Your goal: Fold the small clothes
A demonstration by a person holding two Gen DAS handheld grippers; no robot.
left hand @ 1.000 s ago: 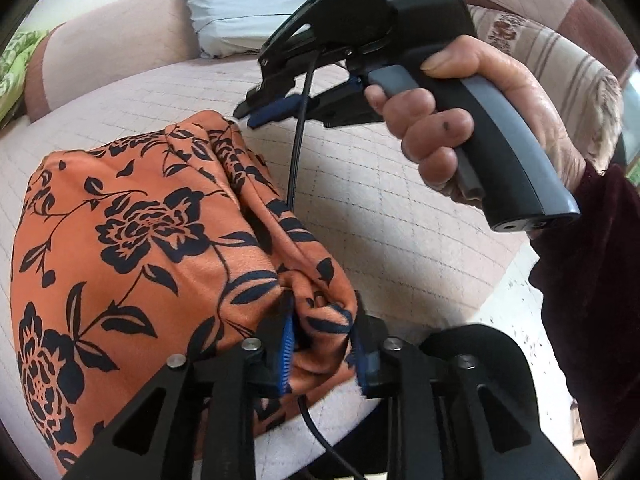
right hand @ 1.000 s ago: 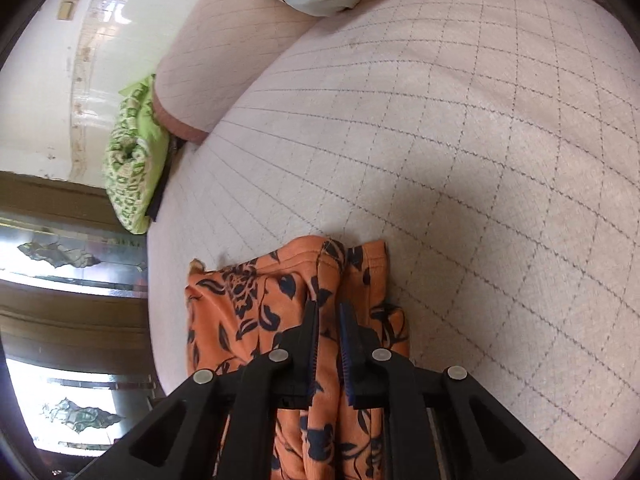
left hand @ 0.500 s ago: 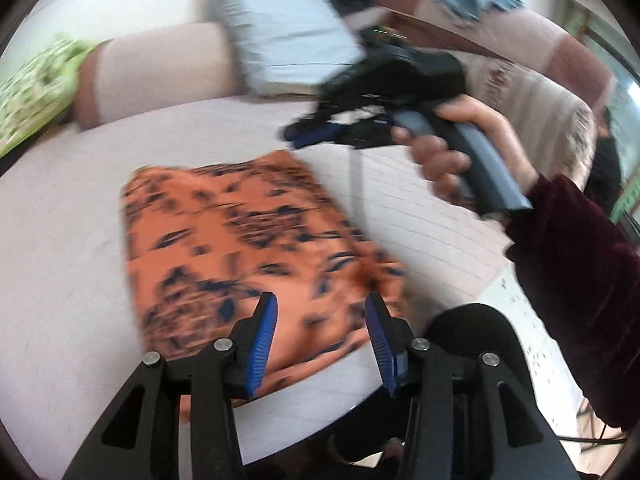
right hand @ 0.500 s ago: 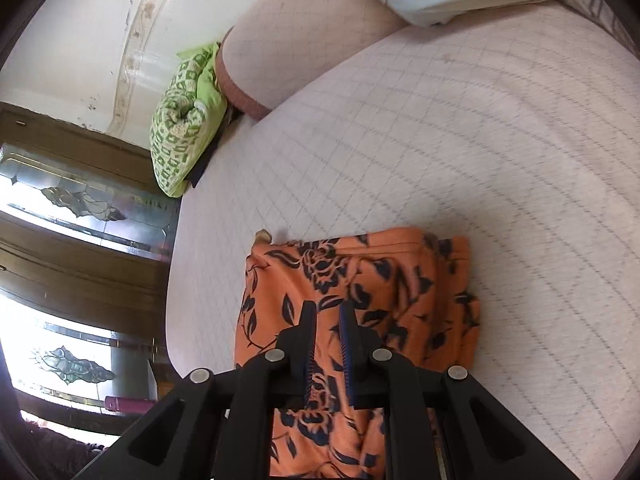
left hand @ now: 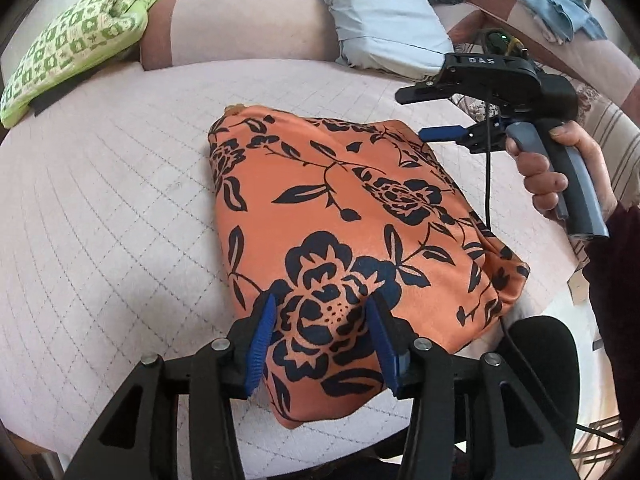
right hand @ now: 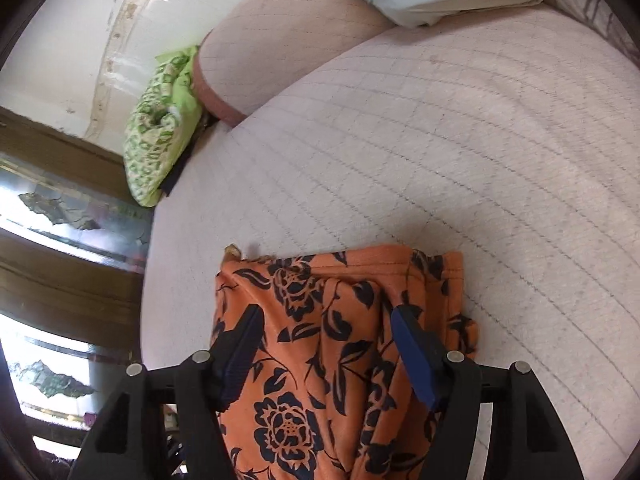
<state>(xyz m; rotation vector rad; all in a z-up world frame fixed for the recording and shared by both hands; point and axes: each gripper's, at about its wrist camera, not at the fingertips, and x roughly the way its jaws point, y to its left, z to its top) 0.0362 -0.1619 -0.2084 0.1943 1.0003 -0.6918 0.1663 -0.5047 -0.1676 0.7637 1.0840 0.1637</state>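
An orange garment with a dark floral print (left hand: 344,216) lies folded into a flat rectangle on the pale quilted surface (left hand: 104,216). My left gripper (left hand: 322,314) is open above its near end, holding nothing. My right gripper (right hand: 326,320) is open above the garment (right hand: 320,360) near its far folded edge, holding nothing. In the left wrist view the right gripper (left hand: 440,114) hovers beside the garment's far right corner, held by a hand.
A green patterned cushion (left hand: 72,36) lies at the far left by a pink bolster (left hand: 240,24). A pale blue pillow (left hand: 384,20) sits at the back. Striped fabric (left hand: 612,136) lies at the right. The surface's front edge runs just below the garment.
Both grippers let go of the garment and opened. The garment went from bunched and lifted to lying flat and folded. Both grippers pulled back and up.
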